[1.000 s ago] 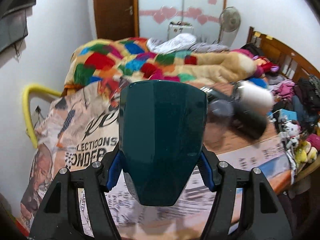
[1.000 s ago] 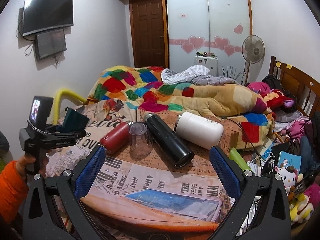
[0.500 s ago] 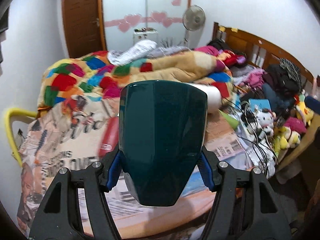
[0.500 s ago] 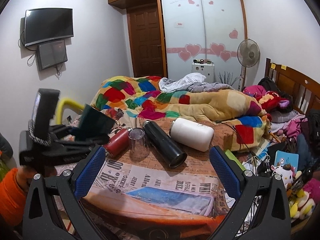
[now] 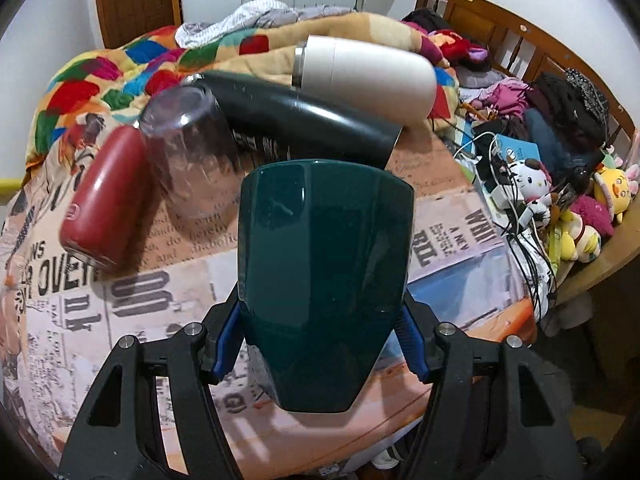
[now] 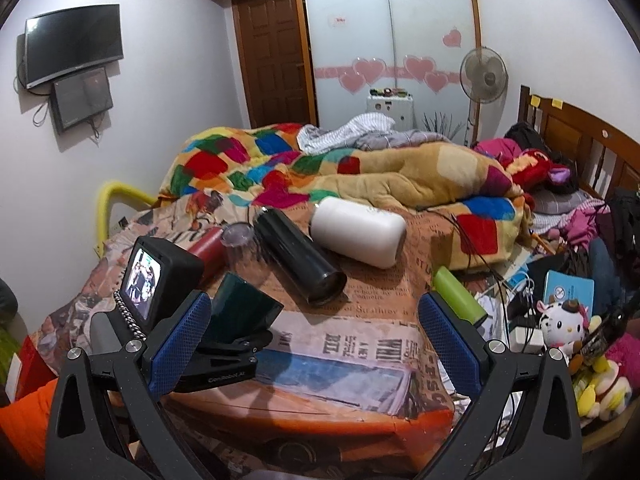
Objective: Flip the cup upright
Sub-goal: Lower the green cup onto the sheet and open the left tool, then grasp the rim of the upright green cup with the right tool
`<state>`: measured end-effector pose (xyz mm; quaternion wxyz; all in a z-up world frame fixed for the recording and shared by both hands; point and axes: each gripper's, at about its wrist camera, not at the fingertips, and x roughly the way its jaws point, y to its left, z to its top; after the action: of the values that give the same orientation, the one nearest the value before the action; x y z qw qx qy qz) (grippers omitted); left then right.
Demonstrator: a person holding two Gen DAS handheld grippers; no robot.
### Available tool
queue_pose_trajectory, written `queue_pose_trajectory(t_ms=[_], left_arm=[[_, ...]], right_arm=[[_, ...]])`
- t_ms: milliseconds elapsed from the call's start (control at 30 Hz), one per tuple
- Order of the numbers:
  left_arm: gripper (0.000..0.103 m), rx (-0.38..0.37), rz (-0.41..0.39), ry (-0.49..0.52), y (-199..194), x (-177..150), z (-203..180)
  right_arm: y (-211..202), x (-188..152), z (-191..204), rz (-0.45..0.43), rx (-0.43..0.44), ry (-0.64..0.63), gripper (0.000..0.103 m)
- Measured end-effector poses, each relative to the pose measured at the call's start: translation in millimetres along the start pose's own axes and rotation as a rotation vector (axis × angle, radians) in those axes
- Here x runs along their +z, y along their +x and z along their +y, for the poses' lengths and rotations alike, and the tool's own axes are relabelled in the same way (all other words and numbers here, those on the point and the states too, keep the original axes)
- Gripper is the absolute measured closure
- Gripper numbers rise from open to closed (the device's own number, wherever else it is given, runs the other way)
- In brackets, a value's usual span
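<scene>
My left gripper (image 5: 320,344) is shut on a dark green cup (image 5: 324,264), held above the newspaper-covered table (image 5: 460,240) with its wide end pointing away from the camera. In the right wrist view the same cup (image 6: 240,308) shows tilted, held in the left gripper (image 6: 230,346) over the table's near left part. My right gripper (image 6: 314,344) is open and empty above the table's front edge.
On the table lie a red bottle (image 5: 104,200), an upside-down clear glass (image 5: 188,160), a black flask (image 5: 304,120) and a white flask (image 5: 364,72). A green tube (image 6: 458,294), cables and soft toys (image 6: 560,320) crowd the right side. A bed with a colourful blanket (image 6: 320,168) lies behind.
My left gripper has swung right and down over the table with the green cup, closer to the bottles. The right gripper has risen slightly and stays open.
</scene>
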<state>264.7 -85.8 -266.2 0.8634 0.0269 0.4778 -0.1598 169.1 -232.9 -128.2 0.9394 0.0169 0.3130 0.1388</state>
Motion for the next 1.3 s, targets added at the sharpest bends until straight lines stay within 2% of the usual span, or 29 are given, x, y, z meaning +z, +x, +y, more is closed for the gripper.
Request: queue_pose_trajectory(t_ms=[367,667,700,800,933,1133,1300], left_arm=[[0.038,0.006,0.038,0.000,18.4,-5.7,0.2],[0.037,-0.003,0.060,-0.030,19.5,-9.0,5.8],[0.036,-0.002,0.063,-0.029,18.2,-9.6,5.6],[0.016,-0.032,0.051,-0.036,7.2,-11.3,6.7],[0.014,-0.021,-0.001,-0.028,-21.6,-14.7,11.4],[0.012,0.107,-0.119,-0.050,-81.8,-22.3,40.0],[0.008,0.239,-0.219,-0.106,-123.1,-38.0,76.1]], right_arm=[[20.4,-9.0,-4.3,0.072,-0.012,0.018,0.000],[21.7,-8.6,0.0,0.086,-0.028,0.002,0.000],[21.8,-8.7,0.6,0.088,-0.032,-0.001,0.000],[22.3,-7.8,3.0,0.089,-0.037,-0.005,0.000],[24.2,-6.5,4.8,0.097,-0.028,0.003,0.000],[39.9,-5.1,7.8,0.134,0.014,0.052,0.000],[67.4,-11.6,16.2,0.213,0.064,0.089,0.000]])
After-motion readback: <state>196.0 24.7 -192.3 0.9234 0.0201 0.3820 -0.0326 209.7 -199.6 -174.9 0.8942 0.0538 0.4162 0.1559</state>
